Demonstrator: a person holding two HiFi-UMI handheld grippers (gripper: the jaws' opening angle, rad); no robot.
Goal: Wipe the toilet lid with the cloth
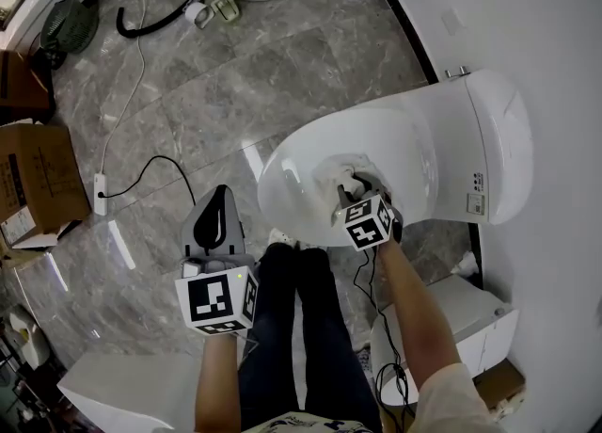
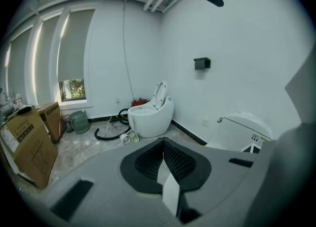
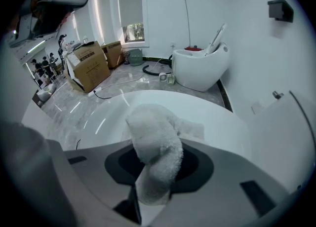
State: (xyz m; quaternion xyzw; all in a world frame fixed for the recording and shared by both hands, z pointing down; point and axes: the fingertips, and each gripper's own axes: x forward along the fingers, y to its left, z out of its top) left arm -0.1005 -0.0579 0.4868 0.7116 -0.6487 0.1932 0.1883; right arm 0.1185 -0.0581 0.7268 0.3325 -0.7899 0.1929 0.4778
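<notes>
Risk: the right tongs (image 3: pixel 152 184) are clamped on only a narrow tail of the cloth (image 3: pixel 154 144). Most of the terry bulges free ahead of the tips. Drag across the glossy, domed toilet lid (image 3: pixel 106 117) may pull that tail out of the grip.

Risk: if the tongs tip lower, the bare tips, not the cloth, could scrape the lid.

Risk: the wad is small, so passes near the rim may slide off the curve.

Position: the cloth sits between the right tongs' jaws and billows forward and above them. Its front fold rests on the lid just ahead. The lid lies under and ahead of the right tongs (image 1: pixel 350 184).

The left tongs (image 2: pixel 164 169) are closed and empty. They hang to the left, well apart from the lid.
</notes>
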